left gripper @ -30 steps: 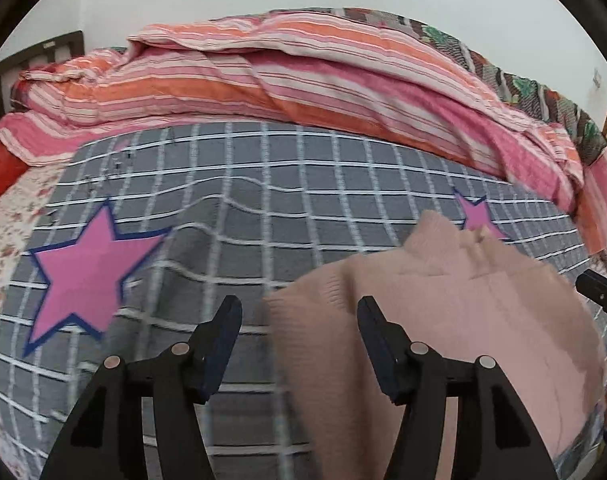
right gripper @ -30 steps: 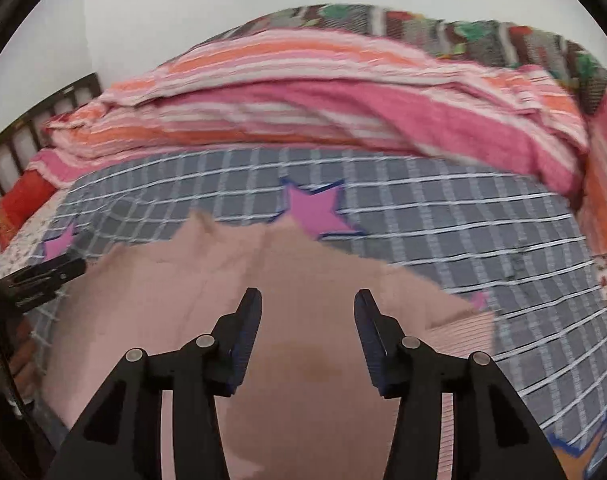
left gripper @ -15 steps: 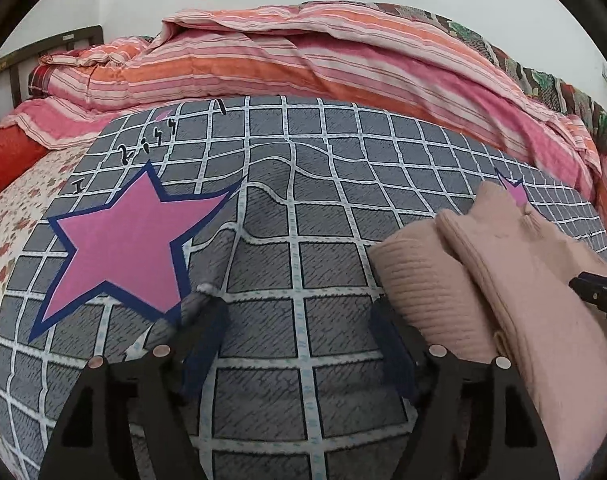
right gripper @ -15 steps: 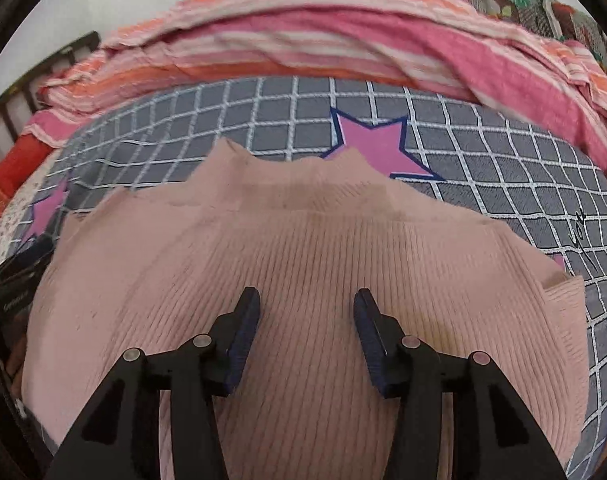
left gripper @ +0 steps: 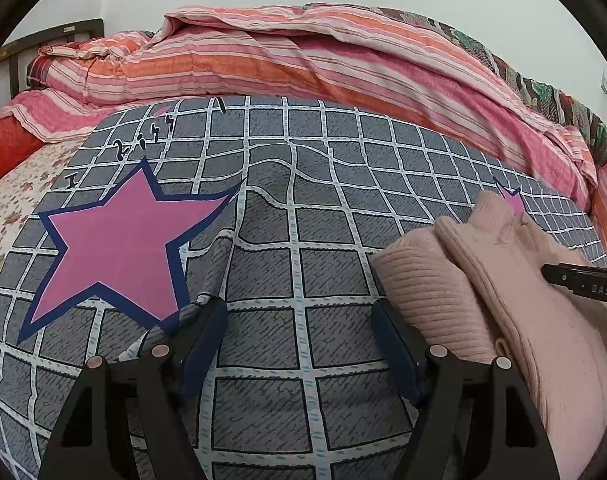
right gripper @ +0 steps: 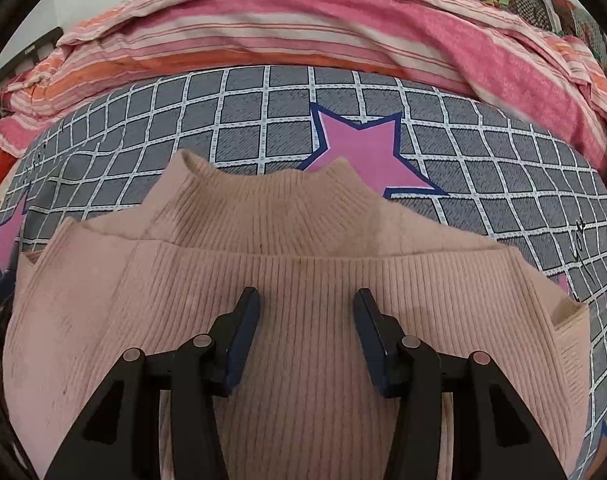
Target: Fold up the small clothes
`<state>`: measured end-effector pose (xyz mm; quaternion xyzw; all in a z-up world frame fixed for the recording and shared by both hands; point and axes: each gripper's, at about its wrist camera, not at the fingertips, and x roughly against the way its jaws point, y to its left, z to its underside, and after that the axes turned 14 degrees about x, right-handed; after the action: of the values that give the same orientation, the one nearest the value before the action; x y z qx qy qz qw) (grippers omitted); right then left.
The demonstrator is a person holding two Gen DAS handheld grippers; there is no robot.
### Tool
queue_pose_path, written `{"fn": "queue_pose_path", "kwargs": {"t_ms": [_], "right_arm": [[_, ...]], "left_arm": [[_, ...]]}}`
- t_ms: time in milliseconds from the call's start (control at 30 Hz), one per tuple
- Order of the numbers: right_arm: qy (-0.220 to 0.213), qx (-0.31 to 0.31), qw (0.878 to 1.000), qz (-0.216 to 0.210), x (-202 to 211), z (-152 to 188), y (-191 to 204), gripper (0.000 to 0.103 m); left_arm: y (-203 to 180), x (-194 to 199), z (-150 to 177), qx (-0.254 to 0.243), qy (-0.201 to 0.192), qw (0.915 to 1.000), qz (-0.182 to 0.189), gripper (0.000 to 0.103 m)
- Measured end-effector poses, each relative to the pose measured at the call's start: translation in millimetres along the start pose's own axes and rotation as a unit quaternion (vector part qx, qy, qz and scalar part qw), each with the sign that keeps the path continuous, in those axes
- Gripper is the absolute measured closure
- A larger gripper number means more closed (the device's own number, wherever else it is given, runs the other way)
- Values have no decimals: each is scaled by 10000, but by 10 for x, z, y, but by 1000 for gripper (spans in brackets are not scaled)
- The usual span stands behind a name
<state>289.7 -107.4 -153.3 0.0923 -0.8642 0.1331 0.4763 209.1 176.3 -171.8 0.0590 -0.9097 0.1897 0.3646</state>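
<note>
on the grey checked bedspread (left gripper: 303, 240), right of its big pink star (left gripper: 115, 236), lies the pink ribbed sweater (right gripper: 303, 280), already doubled over with its collar (right gripper: 263, 196) toward the far side and a striped quilt (left gripper: 303, 60) heaped beyond. the right gripper (right gripper: 306, 312) sits low over the middle of the sweater, jaws parted wide and holding nothing. the left gripper (left gripper: 299, 332) is just left of the sweater's edge over bare bedspread, also wide open and empty. the knit looks soft, light and stretchy, likely to sag and drag if pinched in one spot, so it is best taken by a thick folded edge or the ribbed hem, both layers together, one gripper at each corner.
</note>
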Motion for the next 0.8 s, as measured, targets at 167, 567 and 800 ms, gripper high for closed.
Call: {"fn": "queue_pose_path", "kwargs": {"t_ms": [167,567,800], "right_arm": [[-74,-5,9999,-144,68,55,-30,56],[-464,149,9986,-222,605,502,134,59],[-541,326,9979,-139,777,729,260,59]], "left_arm": [[41,7,-12,95,12,9999,141,31],[64,110,64,60,-21,9998,173,30],[59,253,188,-80,-35,9998,150,28]]}}
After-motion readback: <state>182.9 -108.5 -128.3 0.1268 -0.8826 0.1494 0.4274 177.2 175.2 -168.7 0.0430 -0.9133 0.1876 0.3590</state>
